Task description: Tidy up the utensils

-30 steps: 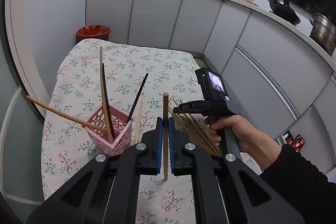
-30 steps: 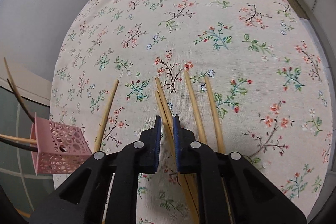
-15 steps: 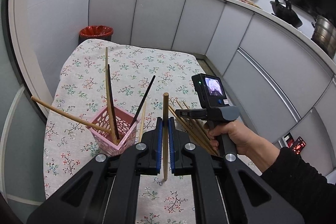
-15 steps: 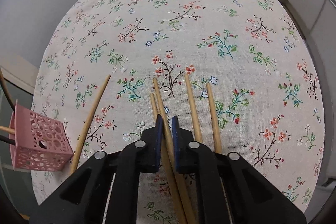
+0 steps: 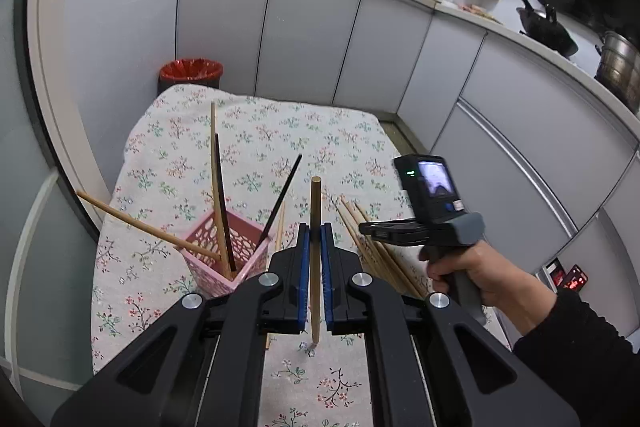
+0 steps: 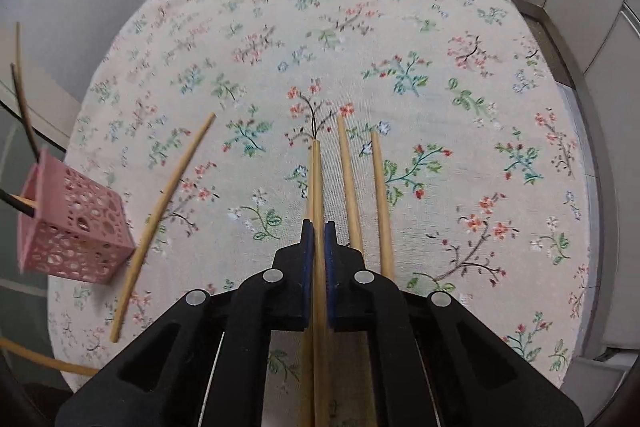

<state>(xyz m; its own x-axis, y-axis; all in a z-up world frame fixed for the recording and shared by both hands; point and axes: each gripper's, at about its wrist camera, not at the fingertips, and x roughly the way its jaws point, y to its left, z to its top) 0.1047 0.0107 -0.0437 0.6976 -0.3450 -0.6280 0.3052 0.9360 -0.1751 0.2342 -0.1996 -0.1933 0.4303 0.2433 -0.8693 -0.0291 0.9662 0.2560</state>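
My left gripper (image 5: 315, 239) is shut on a wooden chopstick (image 5: 315, 211) held upright above the floral tablecloth (image 5: 256, 143). A pink perforated basket (image 5: 244, 247) stands just left of it with several wooden and black chopsticks leaning in it. My right gripper (image 6: 316, 231) is shut on a wooden chopstick (image 6: 317, 183) that points forward over the cloth. Two more wooden chopsticks (image 6: 362, 183) lie to its right, and one (image 6: 168, 203) lies to the left beside the basket (image 6: 68, 227). The right gripper also shows in the left wrist view (image 5: 372, 227).
A red bin (image 5: 191, 73) stands beyond the table's far left corner. White kitchen cabinets (image 5: 360, 47) run behind and along the right side. The table edge drops off on the left next to the basket.
My right gripper has closed on a chopstick and lined it up along its fingers. The left gripper has risen a little with its upright chopstick.
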